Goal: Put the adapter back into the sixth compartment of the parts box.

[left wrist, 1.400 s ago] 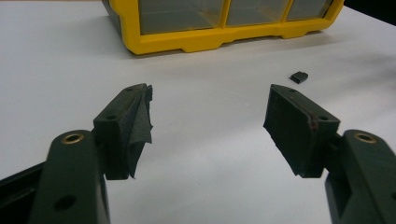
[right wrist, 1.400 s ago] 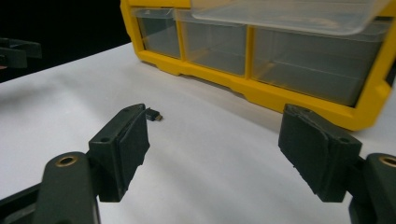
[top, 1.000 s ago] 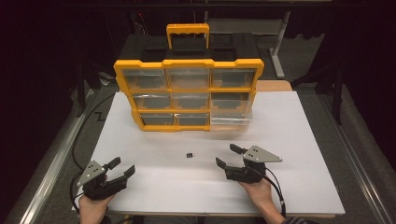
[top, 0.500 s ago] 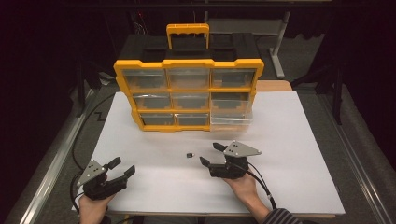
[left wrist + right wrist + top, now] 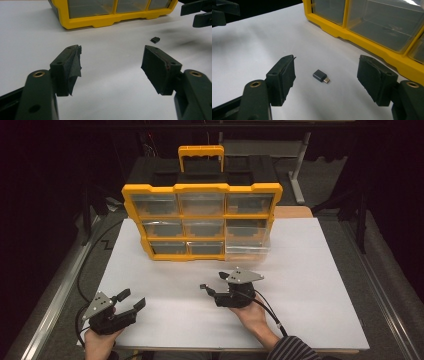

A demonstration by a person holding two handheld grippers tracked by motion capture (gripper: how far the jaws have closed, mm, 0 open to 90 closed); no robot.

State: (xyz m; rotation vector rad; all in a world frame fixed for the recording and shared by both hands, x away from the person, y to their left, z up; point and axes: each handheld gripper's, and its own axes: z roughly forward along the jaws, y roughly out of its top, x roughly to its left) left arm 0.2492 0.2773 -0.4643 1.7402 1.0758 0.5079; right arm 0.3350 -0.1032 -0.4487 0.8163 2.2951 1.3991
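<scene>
Right gripper view, adapter (image 5: 321,76) between right hand-held gripper (image 5: 325,75) jaws

we see the table (image 5: 320,270) with the drawer organizer (image 5: 202,220) standing at its far middle, its handle (image 5: 201,154) on top and its drawer fronts facing us; the lower right drawer (image 5: 247,242) juts out toward us from the rest. before the organizer, near the middle of the table, lies the small adapter (image 5: 321,76), flat on the surface and apart from the organizer's base. the right gripper (image 5: 212,284) sits just right of the adapter, its jaws spread to either side of it without touching. the left gripper (image 5: 131,299) rests at the near left corner, well apart from the adapter, jaws spread, with the organizer ahead of it
</scene>
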